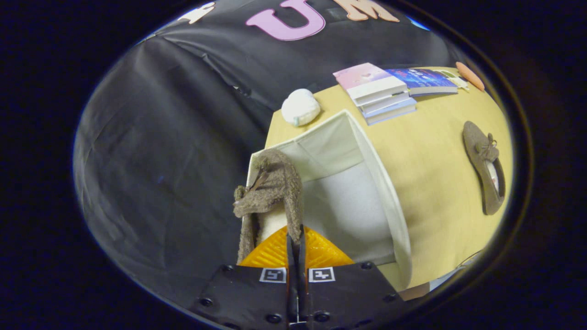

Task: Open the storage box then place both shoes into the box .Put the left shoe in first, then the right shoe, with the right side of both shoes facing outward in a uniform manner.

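Gripper view: fuzzy shoe pinched over the open box

Gripper (pixel 296 238) fingers are closed tight on a brown fuzzy shoe (pixel 270 192), hanging at the near rim of the open white storage box (pixel 380 183). Second shoe (pixel 485 167) lies on the tan table (pixel 435 151), well apart.

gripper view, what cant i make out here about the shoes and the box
- Held shoe in the gripper: its lower part is hidden behind the fingers, so which side faces outward is unclear.
- Storage box: its floor is washed out white, its near corner hidden by the gripper body.
- Second shoe on the table: fisheye-warped; left or right unclear.
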The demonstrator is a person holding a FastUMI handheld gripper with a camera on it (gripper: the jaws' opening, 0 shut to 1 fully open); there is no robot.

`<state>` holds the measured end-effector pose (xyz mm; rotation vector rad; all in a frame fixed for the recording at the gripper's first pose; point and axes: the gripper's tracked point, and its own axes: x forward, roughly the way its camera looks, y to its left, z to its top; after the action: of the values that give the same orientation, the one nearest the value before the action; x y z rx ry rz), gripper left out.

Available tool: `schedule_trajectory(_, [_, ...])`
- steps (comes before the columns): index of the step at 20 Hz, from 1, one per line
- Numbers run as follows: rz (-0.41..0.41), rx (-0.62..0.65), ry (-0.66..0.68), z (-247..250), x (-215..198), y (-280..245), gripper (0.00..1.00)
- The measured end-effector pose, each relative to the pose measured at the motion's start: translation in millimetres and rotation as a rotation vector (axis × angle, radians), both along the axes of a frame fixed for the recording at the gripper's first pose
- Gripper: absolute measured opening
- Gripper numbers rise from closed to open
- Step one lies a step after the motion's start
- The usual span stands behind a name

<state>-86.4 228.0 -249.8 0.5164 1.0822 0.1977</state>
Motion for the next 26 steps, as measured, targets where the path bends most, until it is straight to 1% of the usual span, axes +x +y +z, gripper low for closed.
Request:
schedule_trajectory(2, [0.007,0.002,0.013,-4.7,-1.8,4.0,0.09])
schedule_trajectory(6, [0.006,0.006,0.021,-10.2,1.2,6.6,0.09])
schedule_trajectory(9, [0.01,0.036,0.016,-6.1,3.8,13.6,0.09])
schedule_trajectory(12, [0.019,0.038,0.02,-2.9,0.5,14.1,0.09])
schedule_trajectory(14, [0.008,0.041,0.007,1.4,4.5,9.0,0.09])
schedule_trajectory(17, [-0.043,0.035,-0.025,11.4,19.2,-13.0,0.09])
schedule_trajectory(21, [-0.143,0.015,-0.099,30.1,47.7,-61.0,0.09])
schedule_trajectory(26, [-0.292,-0.045,-0.182,53.3,75.5,-146.1,0.09])
